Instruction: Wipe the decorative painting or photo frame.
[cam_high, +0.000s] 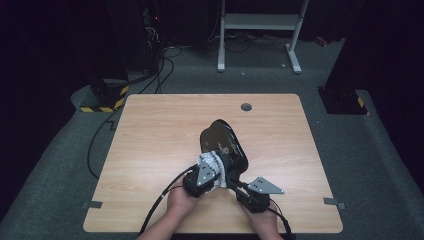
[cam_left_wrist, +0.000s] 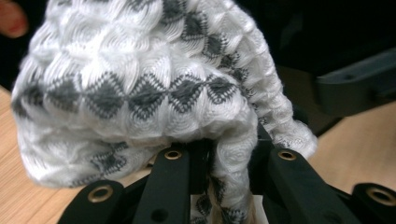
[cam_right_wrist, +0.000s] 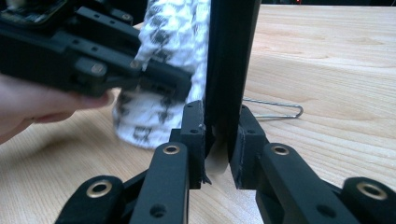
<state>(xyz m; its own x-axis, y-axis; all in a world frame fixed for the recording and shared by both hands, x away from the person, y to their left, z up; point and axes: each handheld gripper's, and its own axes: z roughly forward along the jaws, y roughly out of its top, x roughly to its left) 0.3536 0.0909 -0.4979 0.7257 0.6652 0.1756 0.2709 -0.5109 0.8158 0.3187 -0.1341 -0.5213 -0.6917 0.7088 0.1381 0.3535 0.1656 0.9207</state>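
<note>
While the right gripper (cam_right_wrist: 217, 154) clamps the black mirror (cam_high: 224, 142) upright near the table's (cam_high: 150, 150) front edge, the left gripper (cam_left_wrist: 224, 186), pinching the knitted cloth (cam_left_wrist: 140, 93), should rub evenly with both grips firm.

Right tool (cam_right_wrist: 218, 140): jaws clamped on edge of an upright black panel (cam_right_wrist: 231, 60). White-and-grey knit cloth (cam_right_wrist: 173, 56) just behind, gripped by left tool (cam_right_wrist: 161, 81). Wire stand foot (cam_right_wrist: 275, 109) rests on counter (cam_right_wrist: 336, 70).

We see both forearms low at the near edge, left gripper (cam_high: 212, 167) and right gripper (cam_high: 233, 181) clamped tight, side by side, jaws angled forward.
</note>
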